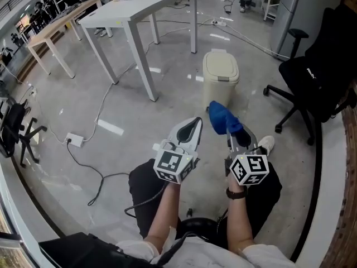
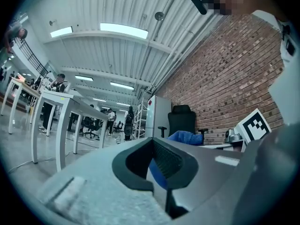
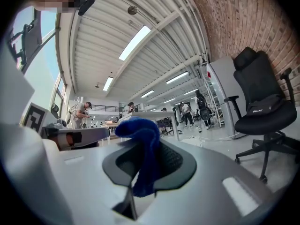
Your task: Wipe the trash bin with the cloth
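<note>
a: head view first. where does the trash bin (image 1: 220,74) lie?
b: upright on the floor, straight ahead and beyond both grippers. the right gripper (image 1: 230,136) is nearer to it than the left gripper (image 1: 193,127). its blue cloth (image 1: 224,119) points at the bin but is well apart from it.
a: left gripper view?
b: jaws together on nothing. the blue behind them is the cloth.
a: right gripper view?
b: jaws clamped on the cloth, which flops over them. the bin isn't in sight there.

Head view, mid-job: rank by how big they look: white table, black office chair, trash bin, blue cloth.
1 and 2. white table and black office chair: similar spread, and the table stands farther off, so I won't rank them.
3. trash bin.
4. blue cloth, smallest though nearest.
</note>
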The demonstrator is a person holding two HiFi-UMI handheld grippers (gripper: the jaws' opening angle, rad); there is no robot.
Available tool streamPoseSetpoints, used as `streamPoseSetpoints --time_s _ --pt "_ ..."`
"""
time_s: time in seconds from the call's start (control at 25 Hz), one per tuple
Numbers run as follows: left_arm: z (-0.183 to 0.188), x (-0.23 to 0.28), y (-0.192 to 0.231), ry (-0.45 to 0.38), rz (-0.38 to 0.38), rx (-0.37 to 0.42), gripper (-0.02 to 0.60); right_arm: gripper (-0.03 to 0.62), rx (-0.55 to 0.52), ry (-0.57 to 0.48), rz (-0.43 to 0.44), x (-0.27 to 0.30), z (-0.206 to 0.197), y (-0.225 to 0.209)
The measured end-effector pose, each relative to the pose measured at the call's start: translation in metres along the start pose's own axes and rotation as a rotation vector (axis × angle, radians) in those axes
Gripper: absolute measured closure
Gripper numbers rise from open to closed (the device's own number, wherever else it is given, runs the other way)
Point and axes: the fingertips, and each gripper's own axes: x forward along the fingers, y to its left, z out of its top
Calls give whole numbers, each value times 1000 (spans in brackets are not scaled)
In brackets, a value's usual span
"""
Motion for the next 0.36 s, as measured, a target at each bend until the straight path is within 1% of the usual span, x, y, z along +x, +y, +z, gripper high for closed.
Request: streamPoseSetpoints --time_s 0.2,0.36 --pt "4 -18 -21 -13 -18 -11 581 533 6 -2 -10 -30 -1 9" --pt "-4 -35 -41 -1 -44 -25 581 533 28 4 -28 -54 -13 16"
